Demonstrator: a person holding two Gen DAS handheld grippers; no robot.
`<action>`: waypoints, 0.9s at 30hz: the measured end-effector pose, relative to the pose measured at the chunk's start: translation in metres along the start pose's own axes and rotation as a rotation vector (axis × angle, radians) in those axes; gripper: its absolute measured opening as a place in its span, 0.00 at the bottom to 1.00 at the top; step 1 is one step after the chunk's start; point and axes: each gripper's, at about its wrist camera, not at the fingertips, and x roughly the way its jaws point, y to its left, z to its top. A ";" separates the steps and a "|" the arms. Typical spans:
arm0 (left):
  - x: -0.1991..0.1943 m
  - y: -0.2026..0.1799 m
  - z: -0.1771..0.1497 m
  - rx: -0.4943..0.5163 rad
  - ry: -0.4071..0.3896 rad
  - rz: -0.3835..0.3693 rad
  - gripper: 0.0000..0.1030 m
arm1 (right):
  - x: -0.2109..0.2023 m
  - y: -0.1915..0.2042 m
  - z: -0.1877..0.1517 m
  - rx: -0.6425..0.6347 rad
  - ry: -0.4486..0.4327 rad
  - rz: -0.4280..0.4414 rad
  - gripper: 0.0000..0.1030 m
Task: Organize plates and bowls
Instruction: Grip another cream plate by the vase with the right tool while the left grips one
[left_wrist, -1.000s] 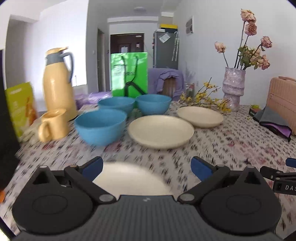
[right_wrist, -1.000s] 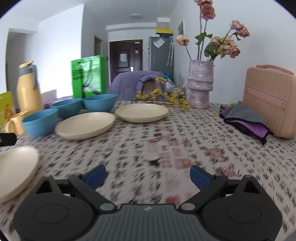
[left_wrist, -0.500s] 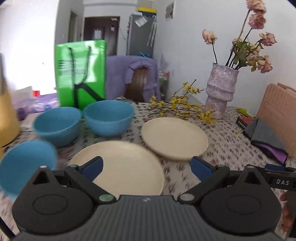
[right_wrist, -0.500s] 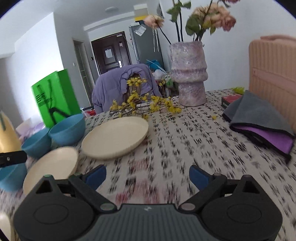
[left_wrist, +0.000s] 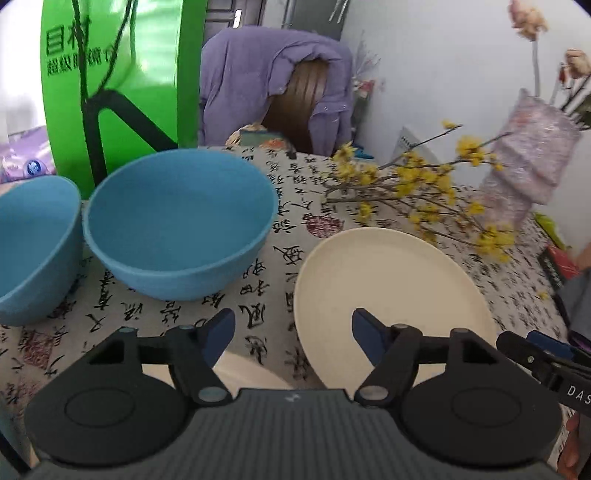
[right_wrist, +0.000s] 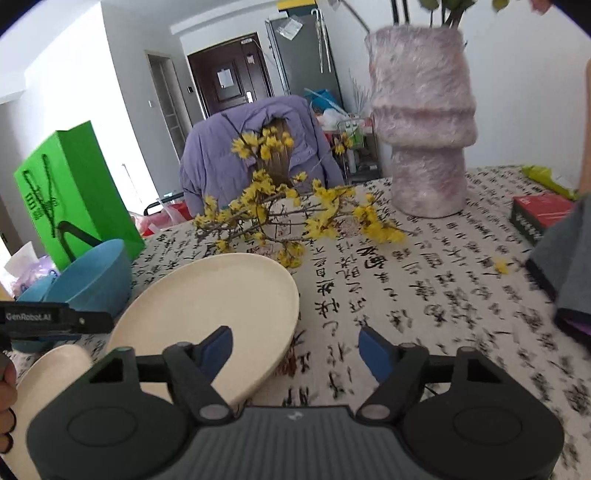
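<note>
A cream plate (left_wrist: 388, 291) lies on the patterned tablecloth, and my open, empty left gripper (left_wrist: 293, 338) hovers over its near left rim. Two blue bowls (left_wrist: 177, 221) (left_wrist: 29, 243) stand to its left. A second cream plate (left_wrist: 251, 373) peeks out under the left gripper. In the right wrist view the far plate (right_wrist: 214, 314) lies left of centre, and my open, empty right gripper (right_wrist: 295, 349) hovers at its near right rim. The nearer plate (right_wrist: 44, 391) and a blue bowl (right_wrist: 96, 280) show at left.
Yellow flower branches (right_wrist: 288, 221) lie just behind the plate. A pink vase (right_wrist: 421, 125) stands at the back right. A green bag (left_wrist: 110, 81) stands behind the bowls. A grey and purple cloth (right_wrist: 569, 266) and a red box (right_wrist: 539, 214) lie right.
Both grippers have moved forward across the table toward the far plate and bowls. The jug, mug and nearest bowl have left the left view.
</note>
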 end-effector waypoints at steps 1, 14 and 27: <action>0.005 0.000 0.002 -0.002 0.004 0.006 0.70 | 0.007 0.000 0.001 -0.002 0.005 0.003 0.69; 0.038 -0.014 0.005 0.035 0.044 0.015 0.21 | 0.047 0.004 0.000 -0.022 0.051 0.023 0.15; 0.034 -0.013 0.005 0.063 0.025 0.027 0.08 | 0.044 0.000 0.000 -0.010 0.042 0.019 0.10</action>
